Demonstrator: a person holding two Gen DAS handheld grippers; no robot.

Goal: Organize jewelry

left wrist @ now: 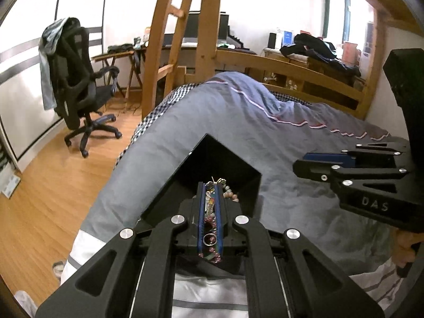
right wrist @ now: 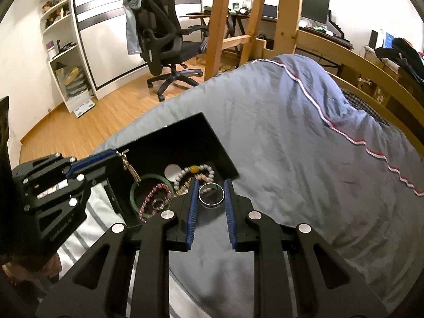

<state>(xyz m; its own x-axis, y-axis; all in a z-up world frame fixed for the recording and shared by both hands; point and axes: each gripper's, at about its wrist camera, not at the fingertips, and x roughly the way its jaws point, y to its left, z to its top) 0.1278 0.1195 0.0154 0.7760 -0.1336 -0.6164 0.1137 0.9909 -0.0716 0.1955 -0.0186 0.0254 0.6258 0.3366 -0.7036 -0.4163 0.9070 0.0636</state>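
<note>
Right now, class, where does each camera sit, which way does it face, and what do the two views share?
Left wrist: on the left tool, looking along its fingers into the black box on the bed; right tool at right.
Right wrist: on the right tool, facing the box's near corner, silver bangle between its fingers; left tool at left holds a gold chain.
Shared: box, bed, office chair.

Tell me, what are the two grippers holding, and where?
The left gripper pinches a gold chain at its top end, over the black box. The right gripper holds a silver bangle by its outer sides.
</note>
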